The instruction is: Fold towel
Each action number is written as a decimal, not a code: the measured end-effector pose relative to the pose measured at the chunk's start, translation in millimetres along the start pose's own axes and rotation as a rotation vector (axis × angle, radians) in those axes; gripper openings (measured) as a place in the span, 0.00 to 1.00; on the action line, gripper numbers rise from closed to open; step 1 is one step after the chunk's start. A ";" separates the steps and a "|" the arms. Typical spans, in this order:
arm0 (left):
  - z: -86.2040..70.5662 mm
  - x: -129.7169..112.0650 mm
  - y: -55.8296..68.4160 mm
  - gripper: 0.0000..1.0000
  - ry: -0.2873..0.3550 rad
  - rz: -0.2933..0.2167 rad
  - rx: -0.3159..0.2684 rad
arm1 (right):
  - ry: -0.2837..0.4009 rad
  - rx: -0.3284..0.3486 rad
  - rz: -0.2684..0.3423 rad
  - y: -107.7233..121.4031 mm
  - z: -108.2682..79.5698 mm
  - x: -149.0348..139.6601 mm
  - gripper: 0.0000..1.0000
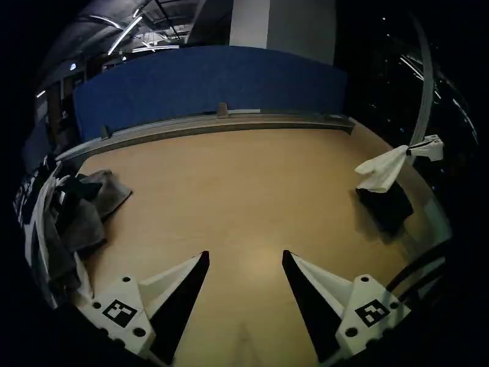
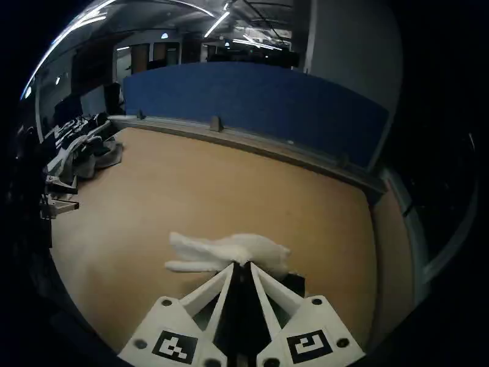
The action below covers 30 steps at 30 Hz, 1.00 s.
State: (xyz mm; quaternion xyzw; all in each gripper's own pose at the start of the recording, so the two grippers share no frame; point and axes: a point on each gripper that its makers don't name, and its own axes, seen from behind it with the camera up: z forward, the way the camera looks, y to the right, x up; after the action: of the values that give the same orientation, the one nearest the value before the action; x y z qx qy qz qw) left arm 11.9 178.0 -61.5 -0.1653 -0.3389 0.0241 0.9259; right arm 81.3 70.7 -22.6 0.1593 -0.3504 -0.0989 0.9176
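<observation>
No readable txt, labels or nos. anywhere.

A broad wooden tabletop is seen spread out ahead of the left tongs. Its far edge, straight ahead of them, is bounded by a grey rail, behind which a blue partition is set. Above the partition a pale pillar is seen. Up and to the left of the tongs, ceiling strip lights are lit, while the rest of the room is left dim. Ahead of the right tongs the partition is seen slanting away, and up to their right a plain grey wall is made out.
</observation>
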 end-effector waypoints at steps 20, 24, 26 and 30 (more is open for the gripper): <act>0.1 -9.9 14.4 0.88 -0.026 0.034 -0.012 | -0.156 -0.103 0.194 36.5 -18.8 -145.4 0.04; 0.0 -11.5 15.2 0.88 -0.031 0.038 -0.010 | -0.183 -0.114 0.236 36.7 -15.4 -169.5 0.04; 0.2 -11.9 15.6 0.88 -0.033 0.040 -0.009 | -0.202 -0.120 0.251 36.6 -11.8 -181.7 0.04; 1.2 -11.6 16.8 0.88 -0.037 0.045 -0.009 | -0.222 -0.129 0.277 36.4 -2.5 -197.9 0.04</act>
State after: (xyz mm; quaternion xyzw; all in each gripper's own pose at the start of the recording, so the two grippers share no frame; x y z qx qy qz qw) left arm 3.3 192.4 -73.3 -0.1767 -0.3522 0.0462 0.9179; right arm -59.9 163.2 -132.2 0.0382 -0.4609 -0.0108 0.8866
